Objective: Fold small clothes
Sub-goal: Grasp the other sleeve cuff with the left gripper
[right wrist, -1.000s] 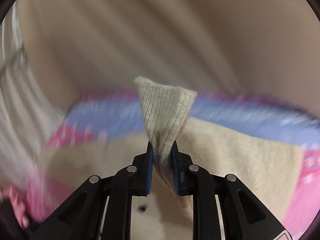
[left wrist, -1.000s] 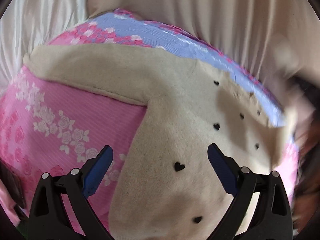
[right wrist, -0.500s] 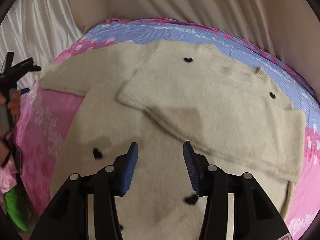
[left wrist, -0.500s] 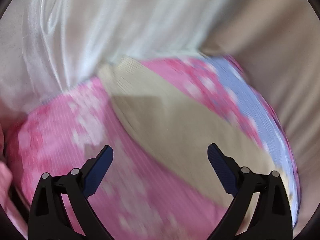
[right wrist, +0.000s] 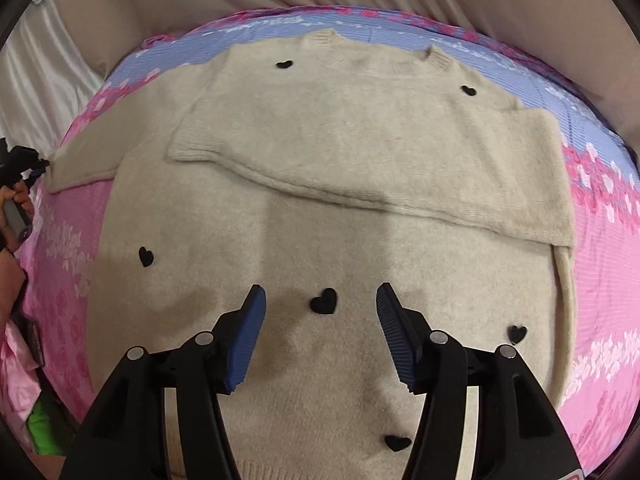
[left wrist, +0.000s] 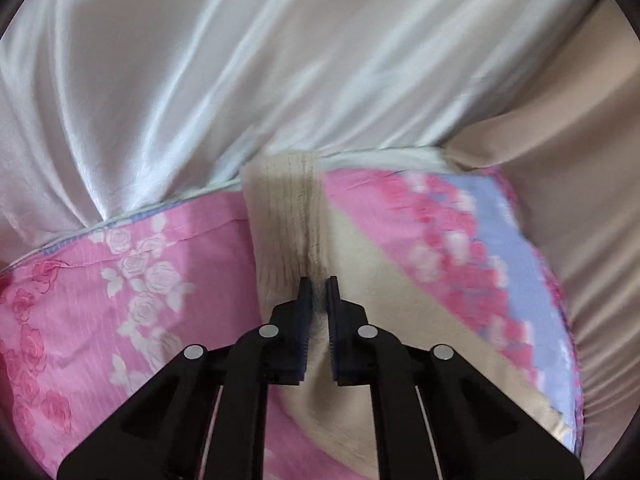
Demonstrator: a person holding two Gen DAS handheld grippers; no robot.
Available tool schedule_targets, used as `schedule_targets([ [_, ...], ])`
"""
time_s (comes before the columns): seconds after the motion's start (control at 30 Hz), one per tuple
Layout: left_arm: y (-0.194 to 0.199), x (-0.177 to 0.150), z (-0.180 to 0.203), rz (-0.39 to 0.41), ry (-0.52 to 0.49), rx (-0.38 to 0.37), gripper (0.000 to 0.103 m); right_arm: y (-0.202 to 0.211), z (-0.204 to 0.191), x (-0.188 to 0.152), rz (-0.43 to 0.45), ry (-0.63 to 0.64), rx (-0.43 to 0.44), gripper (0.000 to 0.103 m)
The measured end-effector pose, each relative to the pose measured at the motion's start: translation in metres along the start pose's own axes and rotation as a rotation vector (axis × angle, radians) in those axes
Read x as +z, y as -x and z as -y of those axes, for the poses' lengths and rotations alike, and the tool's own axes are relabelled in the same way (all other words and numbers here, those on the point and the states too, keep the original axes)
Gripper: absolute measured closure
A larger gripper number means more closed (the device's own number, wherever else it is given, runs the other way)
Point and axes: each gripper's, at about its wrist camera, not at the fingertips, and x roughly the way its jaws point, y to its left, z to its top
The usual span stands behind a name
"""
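Note:
A cream knit sweater (right wrist: 320, 208) with small black hearts lies flat on a pink and lilac floral bedspread (right wrist: 600, 280). Its right sleeve (right wrist: 380, 152) is folded across the chest. In the left wrist view my left gripper (left wrist: 319, 280) is shut on the ribbed cuff of the left sleeve (left wrist: 284, 216), pinching a fold of it near the bed's edge. That gripper (right wrist: 40, 163) also shows at the far left of the right wrist view, at the sleeve end. My right gripper (right wrist: 320, 300) hovers over the sweater's body, its jaws opening, with nothing held between them.
White satin fabric (left wrist: 240, 60) and beige curtain (left wrist: 580, 160) hang past the bed's far edge. A person's hand (right wrist: 12, 208) holds the left tool at the left rim. Pink cloth and something green (right wrist: 40, 424) sit at the lower left.
My left gripper swung from the sweater's body out to the sleeve cuff and shut on it. My right gripper let go of the other sleeve, now folded across the chest, and opened.

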Motion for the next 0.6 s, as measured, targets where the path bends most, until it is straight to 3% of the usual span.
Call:
schedule_targets([
  [0.13, 0.053, -0.008, 0.056, 0.089, -0.132, -0.103, 0.099, 0.005, 0.011, -0.007, 0.01, -0.041, -0.001, 0.046],
  [0.23, 0.098, -0.014, 0.104, 0.107, -0.186, -0.258, 0.099, 0.01, 0.018, -0.013, 0.024, -0.062, 0.006, 0.046],
  [0.4, 0.187, -0.045, 0.2, 0.172, -0.371, -0.502, 0.099, 0.025, 0.039, -0.022, 0.08, -0.11, 0.02, 0.046],
  [0.5, 0.237, -0.088, 0.264, 0.159, -0.504, -0.669, 0.099, 0.033, 0.057, -0.03, 0.102, -0.154, 0.02, 0.046],
  [0.6, 0.263, -0.14, 0.313, 0.106, -0.608, -0.78, 0.099, 0.041, 0.08, -0.041, 0.123, -0.208, 0.016, 0.046],
])
